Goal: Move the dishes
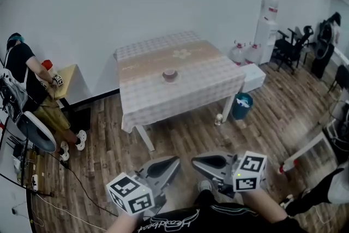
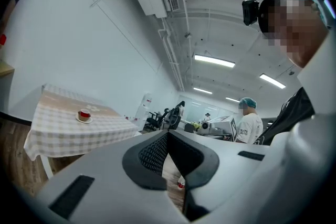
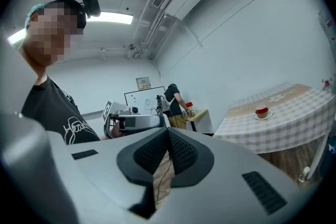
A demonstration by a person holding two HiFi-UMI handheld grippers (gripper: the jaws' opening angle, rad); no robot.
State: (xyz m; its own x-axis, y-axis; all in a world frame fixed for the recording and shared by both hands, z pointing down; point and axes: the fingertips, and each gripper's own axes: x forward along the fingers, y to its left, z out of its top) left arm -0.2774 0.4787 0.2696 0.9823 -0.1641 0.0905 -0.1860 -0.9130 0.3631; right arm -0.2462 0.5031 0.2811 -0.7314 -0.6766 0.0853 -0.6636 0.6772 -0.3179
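- While both tools are held low, close to the person's body, the left gripper (image 1: pixel 163 168) and the right gripper (image 1: pixel 210 162) point toward the far table, side by side with their tips near each other.
- Left gripper: jaws closed, tips meeting, nothing between them. The pads (image 2: pixel 155 155) are black with a ribbed texture, set in smooth grey shells.
- Right gripper: jaws closed at the tips, nothing held. Its pads (image 3: pixel 152 155) have the same black ribbed texture.
- Each gripper carries a white cube with black square markers.
- Task item: a round red cup (image 1: pixel 170 75) sits on a pale saucer near the middle of the table (image 1: pixel 202 82), well apart from both grippers.
- Table: rectangular, white legs, covered by a checked cloth with a plain tan band across it.
- Floor: wood planks.
- Far left: a person (image 1: pixel 24 71) stands at a small wooden desk.
- Right of the table: a blue bin (image 1: pixel 241 105); farther right, a white water dispenser (image 1: pixel 267 27).
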